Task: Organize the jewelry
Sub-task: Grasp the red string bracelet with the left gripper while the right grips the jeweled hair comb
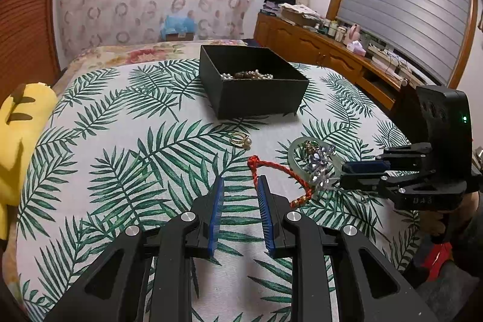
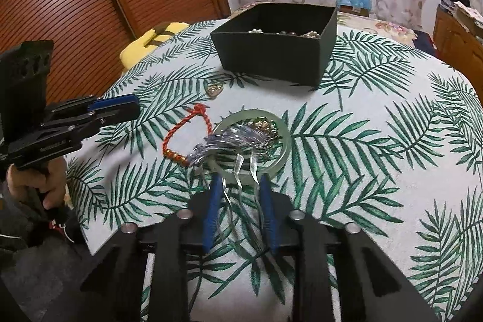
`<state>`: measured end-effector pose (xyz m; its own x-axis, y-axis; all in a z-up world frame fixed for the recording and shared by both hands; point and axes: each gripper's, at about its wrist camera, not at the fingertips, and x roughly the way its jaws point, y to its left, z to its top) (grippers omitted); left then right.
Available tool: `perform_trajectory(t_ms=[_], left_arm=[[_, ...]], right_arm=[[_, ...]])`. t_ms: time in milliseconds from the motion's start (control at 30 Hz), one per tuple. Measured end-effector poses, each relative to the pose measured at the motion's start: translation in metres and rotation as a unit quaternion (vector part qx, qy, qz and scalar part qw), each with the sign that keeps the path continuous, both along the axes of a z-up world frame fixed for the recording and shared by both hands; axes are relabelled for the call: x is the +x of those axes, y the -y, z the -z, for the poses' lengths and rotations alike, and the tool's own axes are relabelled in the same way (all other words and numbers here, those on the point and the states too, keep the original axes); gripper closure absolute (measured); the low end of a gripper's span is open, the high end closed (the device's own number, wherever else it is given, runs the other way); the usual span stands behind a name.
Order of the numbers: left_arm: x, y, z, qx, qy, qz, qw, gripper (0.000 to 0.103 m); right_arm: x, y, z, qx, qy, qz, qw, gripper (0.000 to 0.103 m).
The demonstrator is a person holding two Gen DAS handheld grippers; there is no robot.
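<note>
Right tool (image 2: 238, 183): jaws narrowed around the clear prongs of a crystal-decorated hair comb (image 2: 229, 141), though whether the pads press on them I cannot tell; the comb lies across a pale green jade bangle (image 2: 285, 141) on the leaf-print bench (image 2: 377, 186), near a red braided cord bracelet (image 2: 193, 125) and a gold pearl ring (image 1: 240, 138), with the black box (image 2: 277, 56) well apart beyond. Left tool (image 1: 240, 186): narrow gap, nothing in it, hovering beside the cord. Risk, as I judge it: the thin, slick prongs could slip or snag the bangle and gold trinkets under the comb, dragging them along.
</note>
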<state>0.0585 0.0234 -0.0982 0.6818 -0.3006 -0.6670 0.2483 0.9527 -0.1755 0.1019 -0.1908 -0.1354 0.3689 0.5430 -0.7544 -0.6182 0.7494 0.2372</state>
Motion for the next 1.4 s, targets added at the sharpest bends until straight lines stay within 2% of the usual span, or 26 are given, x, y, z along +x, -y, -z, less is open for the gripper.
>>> perform_trajectory(t_ms=[367,600,800,900,967,1000,1133,1333,1400], left_arm=[[0.016,0.009,0.011,0.006,-0.022,0.016,0.9996,0.082],[0.034,0.029,0.018,0.032,-0.041,0.043,0.9977,0.082],[0.050,0.044,0.018,0.060,-0.044,0.056,0.9956,0.082],[0.060,0.046,0.023,0.067,-0.049,0.057,0.9949,0.086],[0.062,0.045,0.024,0.069,-0.046,0.054,0.9951,0.096],[0.062,0.045,0.024,0.070,-0.044,0.052,0.9952,0.098],[0.062,0.040,0.023,0.056,-0.042,0.054,0.9961,0.101],[0.052,0.034,0.005,0.039,-0.007,0.044,0.9983,0.103],[0.050,0.034,-0.003,0.036,0.004,0.042,0.9985,0.103]], right_arm=[[-0.013,0.000,-0.016,0.006,0.037,-0.003,0.999,0.078],[-0.014,0.001,-0.024,0.006,0.053,-0.002,0.999,0.078],[-0.012,0.000,-0.023,0.008,0.050,-0.002,0.999,0.078],[-0.011,0.001,-0.023,0.012,0.048,0.000,0.999,0.078],[-0.010,0.000,-0.023,0.015,0.047,0.001,0.999,0.078],[-0.010,-0.001,-0.023,0.015,0.048,0.000,0.999,0.078],[-0.010,-0.004,-0.024,0.017,0.052,-0.002,0.998,0.078],[-0.006,-0.007,-0.029,0.016,0.060,-0.005,0.998,0.079],[-0.005,-0.008,-0.031,0.014,0.064,-0.006,0.998,0.091]])
